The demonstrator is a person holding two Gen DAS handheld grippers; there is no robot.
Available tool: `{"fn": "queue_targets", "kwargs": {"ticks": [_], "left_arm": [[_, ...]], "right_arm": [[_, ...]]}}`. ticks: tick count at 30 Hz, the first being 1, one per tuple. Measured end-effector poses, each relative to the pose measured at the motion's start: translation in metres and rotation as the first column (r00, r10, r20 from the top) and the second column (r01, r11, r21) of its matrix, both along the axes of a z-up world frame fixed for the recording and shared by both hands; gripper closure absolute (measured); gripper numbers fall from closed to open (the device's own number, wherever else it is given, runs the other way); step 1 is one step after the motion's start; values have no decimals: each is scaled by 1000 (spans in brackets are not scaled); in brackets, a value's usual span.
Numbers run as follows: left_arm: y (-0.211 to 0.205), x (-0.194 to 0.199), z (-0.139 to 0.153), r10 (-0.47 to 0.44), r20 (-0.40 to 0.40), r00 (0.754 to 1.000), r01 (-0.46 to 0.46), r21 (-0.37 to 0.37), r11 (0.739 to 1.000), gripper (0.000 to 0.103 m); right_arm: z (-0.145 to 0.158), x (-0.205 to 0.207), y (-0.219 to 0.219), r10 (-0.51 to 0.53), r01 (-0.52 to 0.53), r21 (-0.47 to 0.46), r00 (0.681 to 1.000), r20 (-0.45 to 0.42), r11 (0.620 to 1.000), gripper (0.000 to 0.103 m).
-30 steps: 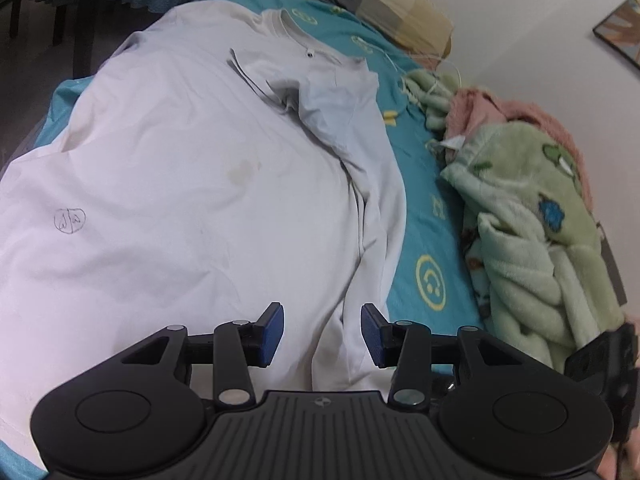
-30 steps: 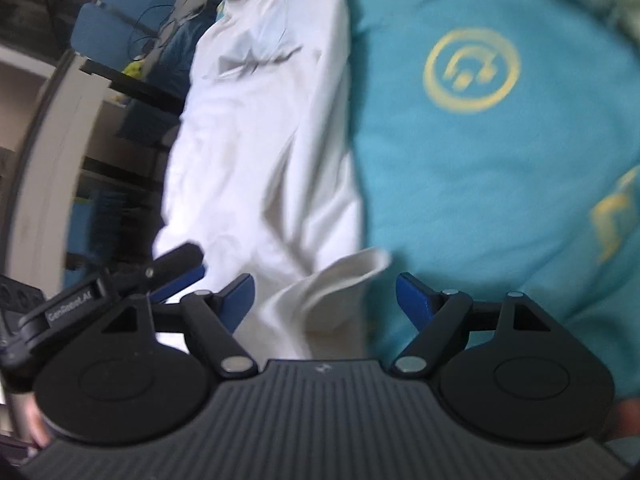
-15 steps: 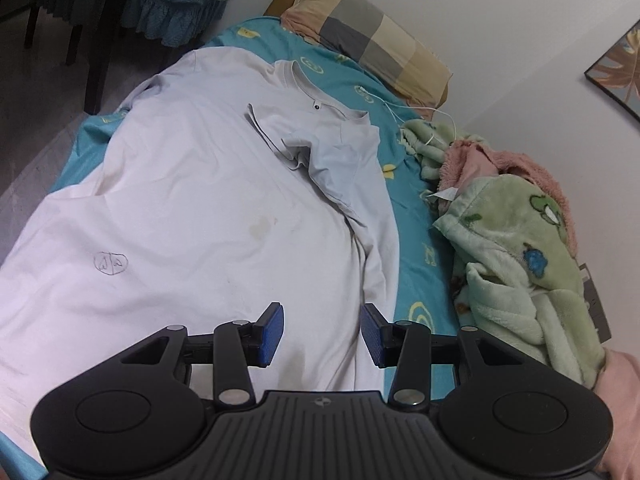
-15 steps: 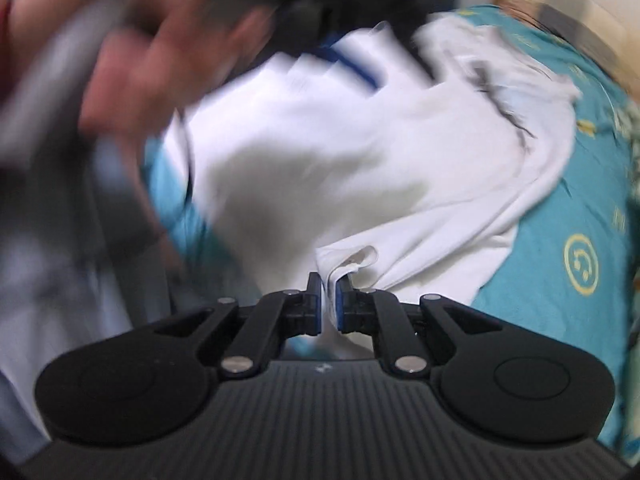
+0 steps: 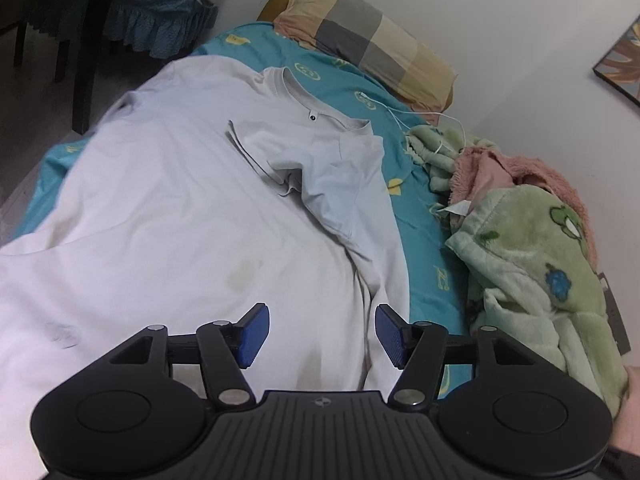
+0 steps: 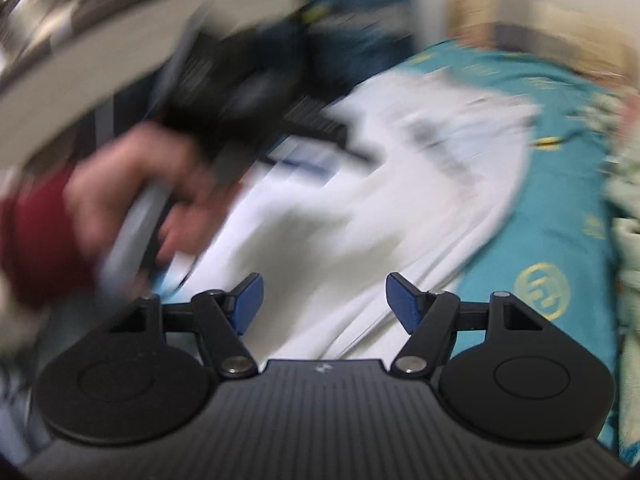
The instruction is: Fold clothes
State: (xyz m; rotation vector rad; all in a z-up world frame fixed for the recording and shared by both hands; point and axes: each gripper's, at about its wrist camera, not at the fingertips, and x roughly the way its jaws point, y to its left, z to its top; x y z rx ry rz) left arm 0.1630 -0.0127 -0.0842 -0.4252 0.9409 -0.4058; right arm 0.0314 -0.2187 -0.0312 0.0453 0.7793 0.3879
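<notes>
Shirt [image 5: 180,216] lies flat on bed [image 5: 424,240], right sleeve folded in. Step: side fold. Left gripper [image 5: 318,334] & right gripper [image 6: 322,300] jaws opening, nothing btwn. Next, prob.: grab right edge, carry it inward.

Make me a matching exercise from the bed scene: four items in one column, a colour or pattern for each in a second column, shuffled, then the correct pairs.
Things:
1. T-shirt
2. Pillow
3. Bedsheet
4. Fleece blanket

Colours:
A. Teal with yellow symbols
B. Pale green with cartoon figures
C. White, one sleeve folded in
D. Tan and grey checks

Pairs: 1-C, 2-D, 3-A, 4-B
</notes>
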Motion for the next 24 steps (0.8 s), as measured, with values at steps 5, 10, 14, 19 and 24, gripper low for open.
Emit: {"fn": "queue_targets", "kwargs": {"ticks": [5,10,14,19,24], "left_arm": [[-45,42,-28,19,-16,1000,-19,17,1000,41],[-81,84,-61,51,-13,999,-51,22,998,41],[-97,112,-75,56,28,998,-57,46,997,64],[-104,131,-65,-3,156,988,-34,229,973,96],[-99,144,-65,-24,180,983,-40,343,938,94]], "right_arm": [[-45,63,-83,-438,437,211,898,-44,874,33],[-75,76,-106,-528,528,123,848,-36,840,32],[-85,87,-115,-550,551,184,833,-56,814,32],[-91,95,-115,-538,540,185,840,-66,821,32],[-96,102,-116,-537,540,180,841,-69,822,32]]}}
